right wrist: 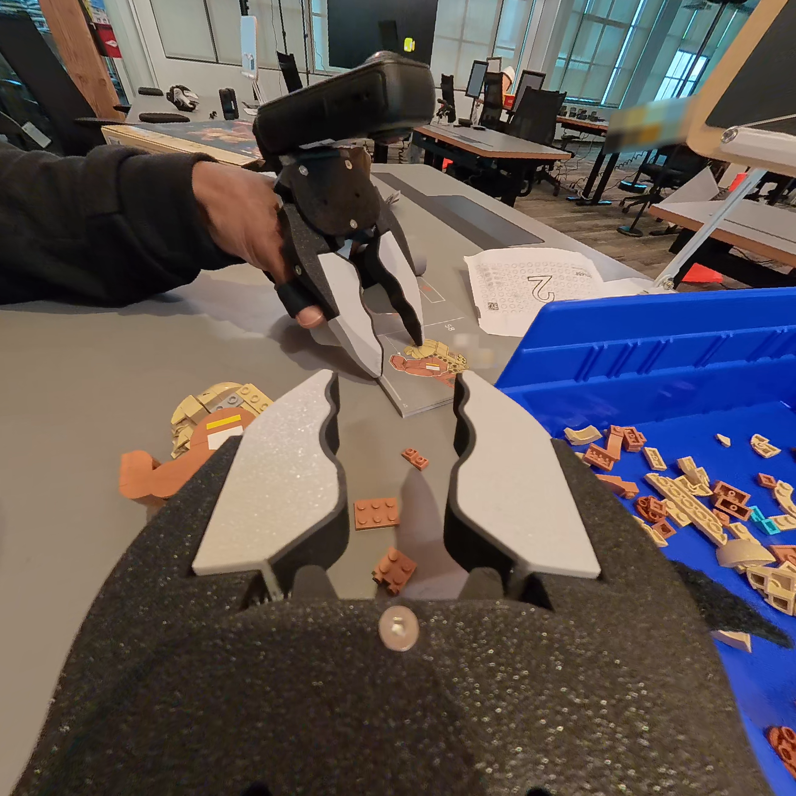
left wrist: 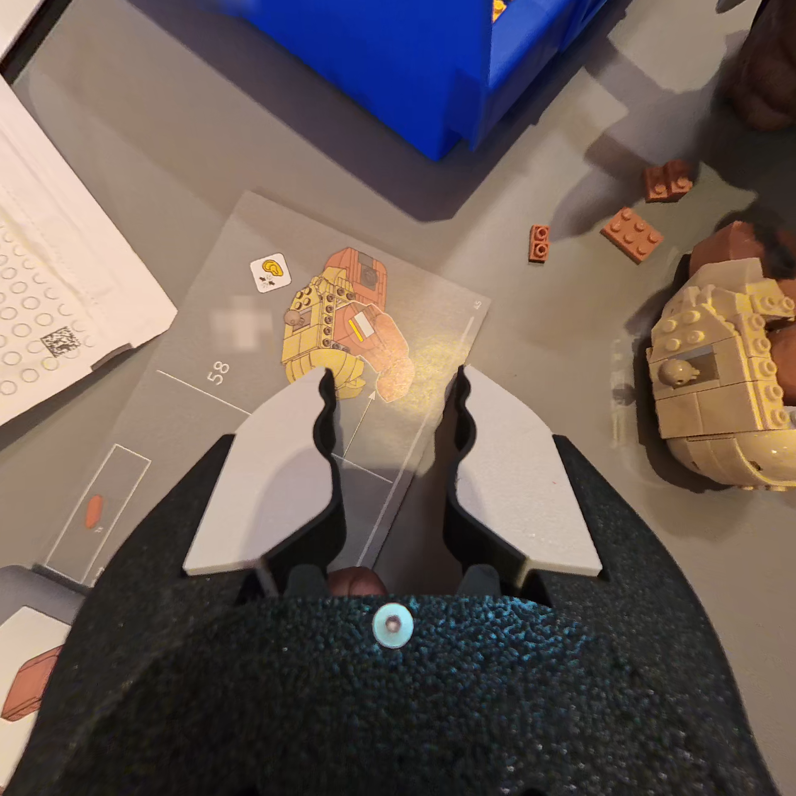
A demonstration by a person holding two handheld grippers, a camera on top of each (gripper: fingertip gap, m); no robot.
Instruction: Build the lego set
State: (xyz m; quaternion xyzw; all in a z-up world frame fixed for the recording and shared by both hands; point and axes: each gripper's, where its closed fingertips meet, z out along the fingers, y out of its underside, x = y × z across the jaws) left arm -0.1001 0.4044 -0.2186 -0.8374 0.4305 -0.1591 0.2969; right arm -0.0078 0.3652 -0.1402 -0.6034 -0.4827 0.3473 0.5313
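My left gripper (left wrist: 394, 374) is open and empty, its tips on the grey instruction booklet (left wrist: 241, 387). It also shows in the right wrist view (right wrist: 398, 357), held by a hand. My right gripper (right wrist: 394, 381) is open and empty above three loose brown plates: a flat 2x3 plate (right wrist: 376, 512), a small plate (right wrist: 415, 457) and a bracket piece (right wrist: 394, 569). The part-built tan and brown model (left wrist: 723, 379) lies on the table at the right of the left wrist view, and at the left of the right wrist view (right wrist: 202, 435).
A blue bin (right wrist: 646, 366) with several tan and brown pieces stands at the right; it also shows in the left wrist view (left wrist: 387, 64). A white perforated paper bag (right wrist: 530, 288) lies beyond the booklet. The grey table (right wrist: 107, 387) reaches left. Across from one pair of fingers to the other is roughly 12 centimeters. Between my left fingertips and the small plate (right wrist: 415, 457) there is roughly 7 centimeters. Seen from the left wrist view (left wrist: 532, 248) as well. The bracket piece (right wrist: 394, 569) lies around 9 centimeters away from my right fingertips. Seen from the left wrist view (left wrist: 666, 179) as well.
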